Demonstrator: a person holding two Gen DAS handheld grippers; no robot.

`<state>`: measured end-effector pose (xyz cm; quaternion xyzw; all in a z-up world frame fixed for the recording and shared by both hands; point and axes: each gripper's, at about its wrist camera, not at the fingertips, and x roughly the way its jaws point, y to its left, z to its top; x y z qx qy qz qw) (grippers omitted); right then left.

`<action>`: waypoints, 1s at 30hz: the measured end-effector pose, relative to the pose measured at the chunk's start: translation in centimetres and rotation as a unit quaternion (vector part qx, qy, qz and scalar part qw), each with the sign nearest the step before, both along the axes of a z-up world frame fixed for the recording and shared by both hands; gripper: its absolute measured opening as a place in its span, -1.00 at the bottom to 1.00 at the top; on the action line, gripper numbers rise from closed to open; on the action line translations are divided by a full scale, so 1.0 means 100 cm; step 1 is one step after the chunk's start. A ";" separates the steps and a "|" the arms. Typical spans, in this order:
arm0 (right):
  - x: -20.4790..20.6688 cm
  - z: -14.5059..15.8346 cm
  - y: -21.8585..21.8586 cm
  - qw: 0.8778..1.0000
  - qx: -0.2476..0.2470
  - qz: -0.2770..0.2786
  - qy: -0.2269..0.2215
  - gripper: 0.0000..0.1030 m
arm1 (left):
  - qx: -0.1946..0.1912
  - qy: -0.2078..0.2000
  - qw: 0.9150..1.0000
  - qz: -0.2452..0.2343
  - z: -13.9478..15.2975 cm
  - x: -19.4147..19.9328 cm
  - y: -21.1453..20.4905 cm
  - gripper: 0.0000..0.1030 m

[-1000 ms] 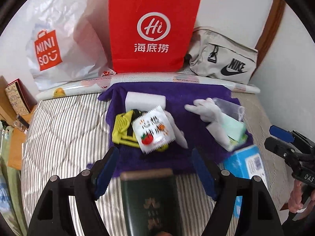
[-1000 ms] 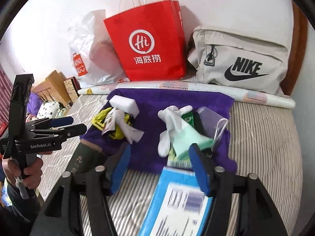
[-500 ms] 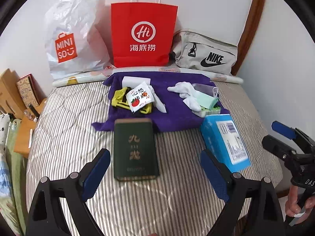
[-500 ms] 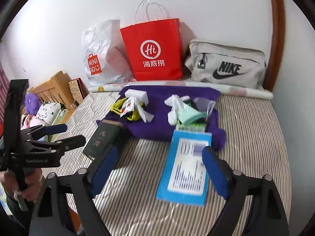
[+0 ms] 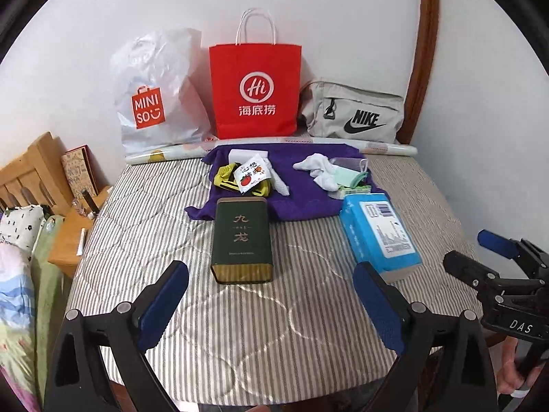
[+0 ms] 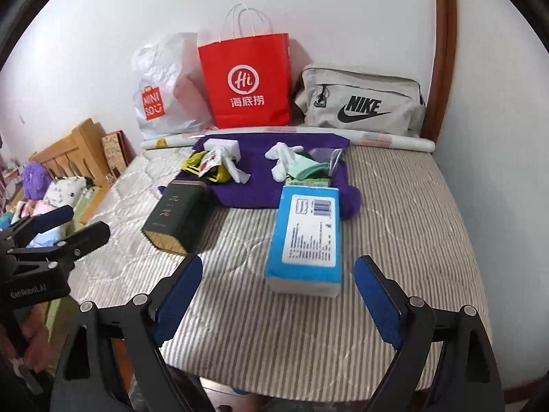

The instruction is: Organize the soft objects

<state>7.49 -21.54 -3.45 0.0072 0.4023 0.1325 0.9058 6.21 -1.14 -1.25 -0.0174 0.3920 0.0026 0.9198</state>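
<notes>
A purple towel point(image 5: 302, 192) point(image 6: 267, 192) lies on the striped bed with soft things on it: a white glove point(image 5: 317, 170) point(image 6: 279, 158), a mint green cloth point(image 5: 346, 176), a yellow item point(image 5: 224, 176) and a white snack packet point(image 5: 252, 176). A dark green tin point(image 5: 242, 240) point(image 6: 175, 219) and a blue tissue pack point(image 5: 377, 235) point(image 6: 305, 237) lie in front of the towel. My left gripper point(image 5: 271, 298) is open and empty, short of the tin. My right gripper point(image 6: 278, 295) is open and empty, short of the tissue pack.
A white Miniso bag point(image 5: 154, 99), a red paper bag point(image 5: 255, 89) and a grey Nike bag point(image 5: 353, 113) stand against the wall. A rolled sheet point(image 5: 274, 144) lies before them. A wooden headboard point(image 5: 31, 171) is at the left. The bed's edge is near.
Both grippers have pulled back from the towel toward the bed's near edge and opened wider. The tin and the tissue pack now lie free in front of them.
</notes>
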 end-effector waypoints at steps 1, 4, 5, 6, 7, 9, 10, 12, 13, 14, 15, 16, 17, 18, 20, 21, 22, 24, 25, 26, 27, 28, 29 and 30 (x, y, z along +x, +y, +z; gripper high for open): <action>-0.004 -0.001 -0.002 1.000 0.005 0.000 0.003 0.74 | -0.004 -0.001 1.000 -0.001 0.000 -0.004 -0.001 0.89; -0.015 -0.001 -0.004 1.000 0.008 -0.002 0.004 0.74 | -0.004 -0.006 1.000 -0.006 0.000 -0.017 -0.004 0.89; -0.019 -0.001 -0.005 1.000 0.007 -0.003 0.004 0.74 | -0.002 -0.009 1.000 -0.006 0.001 -0.021 -0.005 0.89; -0.021 -0.001 -0.005 1.000 0.007 -0.002 0.003 0.74 | 0.000 -0.011 1.000 -0.006 0.001 -0.024 -0.005 0.89; -0.026 0.000 -0.006 1.000 0.009 -0.002 -0.001 0.74 | -0.001 -0.013 1.000 -0.005 0.001 -0.027 -0.005 0.89; -0.032 0.001 -0.008 1.000 0.011 -0.004 -0.005 0.75 | -0.005 -0.013 1.000 -0.003 0.002 -0.032 -0.005 0.89; -0.034 0.002 -0.008 1.000 0.013 -0.004 -0.006 0.75 | -0.003 -0.013 1.000 -0.002 0.002 -0.034 -0.006 0.89; -0.040 0.004 -0.010 1.000 0.016 -0.003 -0.011 0.75 | 0.005 -0.017 1.000 0.001 0.002 -0.038 -0.009 0.89; -0.043 0.005 -0.010 1.000 0.016 -0.003 -0.014 0.75 | 0.008 -0.019 1.000 0.002 0.003 -0.041 -0.010 0.89; -0.044 0.006 -0.010 1.000 0.016 -0.004 -0.016 0.75 | 0.009 -0.021 1.000 0.003 0.003 -0.043 -0.010 0.89; -0.045 0.007 -0.010 1.000 0.015 -0.004 -0.017 0.75 | 0.008 -0.022 1.000 0.003 0.004 -0.044 -0.010 0.89; -0.047 0.007 -0.010 1.000 0.014 -0.004 -0.017 0.76 | 0.007 -0.023 1.000 0.002 0.004 -0.045 -0.010 0.89; -0.048 0.007 -0.010 1.000 0.013 -0.004 -0.018 0.76 | 0.006 -0.026 1.000 0.001 0.005 -0.047 -0.011 0.89; -0.048 0.008 -0.010 1.000 0.013 -0.005 -0.018 0.76 | 0.006 -0.027 1.000 0.001 0.006 -0.048 -0.011 0.89; -0.049 0.009 -0.011 1.000 0.014 -0.006 -0.019 0.76 | 0.009 -0.029 1.000 0.003 0.006 -0.050 -0.011 0.89; -0.050 0.009 -0.011 1.000 0.016 -0.006 -0.020 0.76 | 0.010 -0.029 1.000 0.003 0.006 -0.050 -0.012 0.89; -0.051 0.009 -0.012 1.000 0.017 -0.006 -0.021 0.76 | 0.011 -0.029 1.000 0.003 0.006 -0.051 -0.012 0.89; -0.052 0.009 -0.013 1.000 0.017 -0.007 -0.022 0.76 | 0.012 -0.028 1.000 0.003 0.006 -0.052 -0.013 0.89; -0.053 0.009 -0.013 1.000 0.017 -0.007 -0.022 0.76 | 0.012 -0.028 1.000 0.003 0.006 -0.052 -0.013 0.89; -0.053 0.009 -0.013 1.000 0.018 -0.007 -0.022 0.76 | 0.012 -0.028 1.000 0.004 0.006 -0.052 -0.013 0.89; -0.053 0.010 -0.013 1.000 0.018 -0.007 -0.022 0.76 | 0.012 -0.029 1.000 0.004 0.006 -0.053 -0.013 0.89; -0.054 0.010 -0.013 1.000 0.018 -0.006 -0.022 0.76 | 0.012 -0.028 1.000 0.004 0.006 -0.052 -0.013 0.89; -0.055 0.010 -0.013 1.000 0.018 -0.006 -0.023 0.76 | 0.012 -0.028 1.000 0.004 0.006 -0.052 -0.013 0.89; -0.054 0.010 -0.013 1.000 0.017 -0.006 -0.023 0.76 | 0.011 -0.028 1.000 0.004 0.006 -0.053 -0.013 0.89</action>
